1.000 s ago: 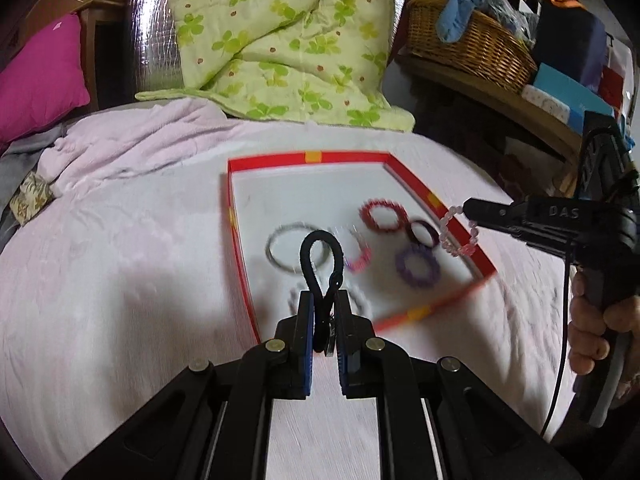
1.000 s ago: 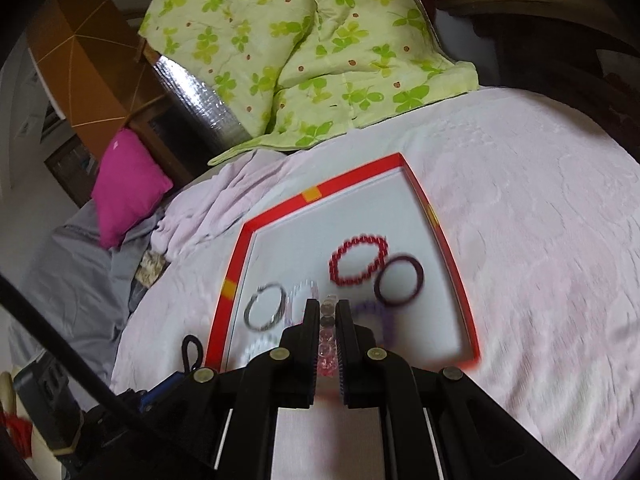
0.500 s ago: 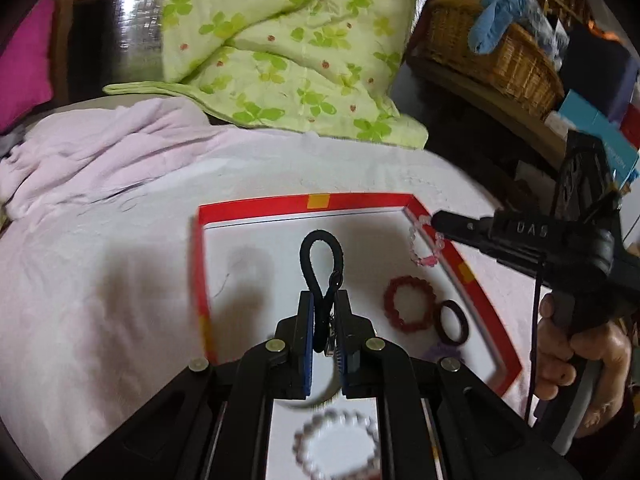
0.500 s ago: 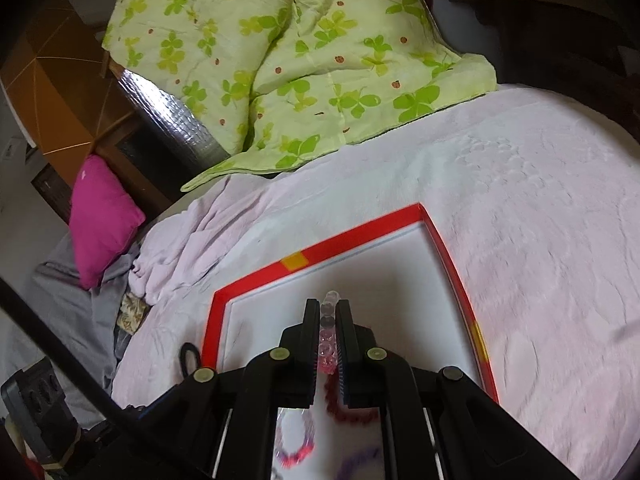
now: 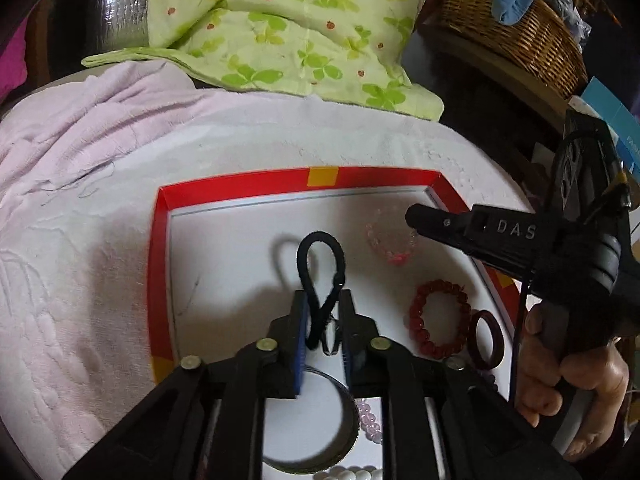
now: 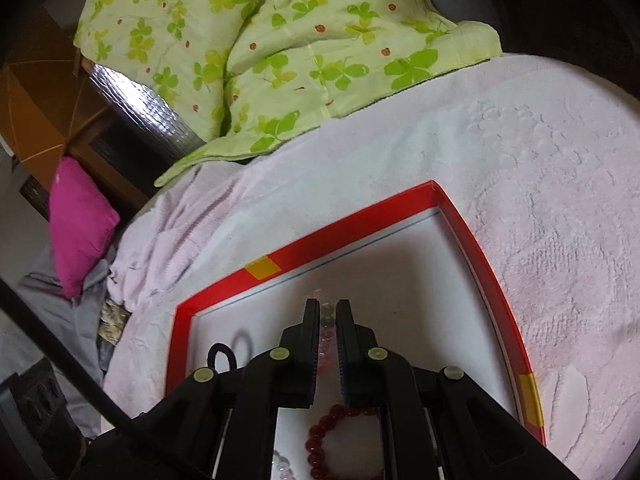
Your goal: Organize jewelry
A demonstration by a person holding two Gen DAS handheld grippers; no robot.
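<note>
The only clear lettering is "DAS", in pale capitals on the black body of the right gripper [image 5: 414, 216], at the right of the left wrist view. A blue box [image 5: 624, 128] at the far right edge carries a few white letters, cut off and too small to read. The right wrist view shows no text.

left tongs [image 5: 322, 312], right tongs [image 6: 328, 322], jaws opening

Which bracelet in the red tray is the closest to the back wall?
The clear pink bead bracelet. It lies nearer the red tray's back wall than the dark red bead bracelet and the plain dark ring bangle.
</note>
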